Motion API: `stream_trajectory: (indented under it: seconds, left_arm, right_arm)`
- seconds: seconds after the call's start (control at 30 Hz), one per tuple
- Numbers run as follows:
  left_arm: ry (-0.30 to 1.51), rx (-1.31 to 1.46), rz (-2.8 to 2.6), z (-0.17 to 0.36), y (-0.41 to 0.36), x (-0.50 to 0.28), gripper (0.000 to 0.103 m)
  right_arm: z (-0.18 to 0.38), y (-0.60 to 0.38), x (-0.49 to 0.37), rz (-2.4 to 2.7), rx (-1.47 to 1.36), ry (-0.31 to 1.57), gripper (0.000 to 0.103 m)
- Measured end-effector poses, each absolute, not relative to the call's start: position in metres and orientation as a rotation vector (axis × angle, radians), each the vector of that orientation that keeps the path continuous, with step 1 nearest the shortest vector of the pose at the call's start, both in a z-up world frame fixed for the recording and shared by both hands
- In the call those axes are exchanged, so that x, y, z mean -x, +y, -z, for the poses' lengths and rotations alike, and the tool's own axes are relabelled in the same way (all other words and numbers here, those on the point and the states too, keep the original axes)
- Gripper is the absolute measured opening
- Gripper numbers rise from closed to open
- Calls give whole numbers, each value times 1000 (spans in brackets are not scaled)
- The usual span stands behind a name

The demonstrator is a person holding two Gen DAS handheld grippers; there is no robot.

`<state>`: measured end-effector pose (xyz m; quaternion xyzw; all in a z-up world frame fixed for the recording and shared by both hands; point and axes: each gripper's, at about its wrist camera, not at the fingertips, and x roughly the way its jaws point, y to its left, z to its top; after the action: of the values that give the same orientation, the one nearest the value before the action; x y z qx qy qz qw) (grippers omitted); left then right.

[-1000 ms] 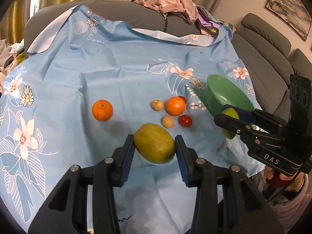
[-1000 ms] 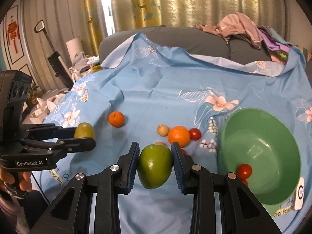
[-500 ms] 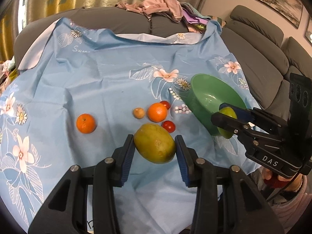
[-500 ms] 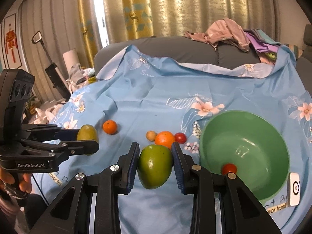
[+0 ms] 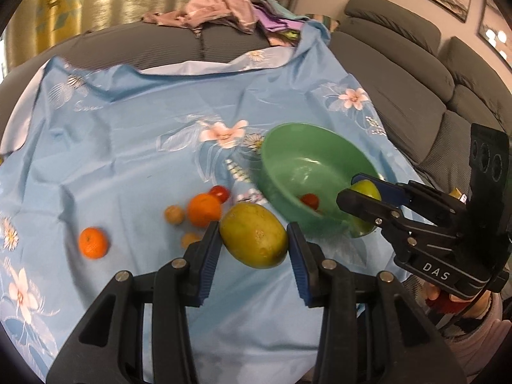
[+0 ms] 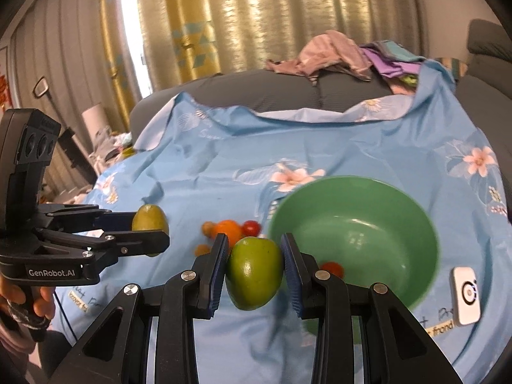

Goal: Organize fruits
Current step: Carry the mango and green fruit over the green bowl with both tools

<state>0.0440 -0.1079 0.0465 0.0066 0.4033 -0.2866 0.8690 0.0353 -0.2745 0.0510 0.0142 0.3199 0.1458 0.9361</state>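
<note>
Both jaws were clamped, my left gripper (image 5: 254, 238) on a yellow mango (image 5: 253, 239) and my right gripper (image 6: 255, 264) on a green mango (image 6: 254, 268), each carried above the blue cloth (image 5: 128, 147). From the left wrist, the green bowl (image 5: 281, 147) sat at two o'clock, one cherry tomato (image 5: 309, 200) inside. I judged collision the main risk: two hands converging on one rim. Round skins could also slip from my pads, landing on the loose oranges (image 5: 204, 208) at ten o'clock.

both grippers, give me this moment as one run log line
left gripper: shut on yellow mango | right gripper: shut on green mango | green bowl: one red tomato inside
</note>
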Motion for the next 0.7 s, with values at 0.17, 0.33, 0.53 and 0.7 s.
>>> stream_trajectory:
  seconds: [0.17, 0.33, 0.53, 0.7]
  left_arm:
    - [856, -39, 637, -46, -135, -55, 42]
    - [872, -71, 667, -43, -159, -66, 42]
    - [893, -96, 695, -38, -186, -80, 42]
    - [907, -122, 709, -31, -203, -90, 42]
  right_arm:
    - [-49, -296, -37, -259, -56, 648, 36]
    - [-43, -314, -41, -227, -82, 656, 36]
    - [-34, -333, -48, -191, -107, 674, 36]
    - [-27, -343, -54, -163, -112, 690, 36]
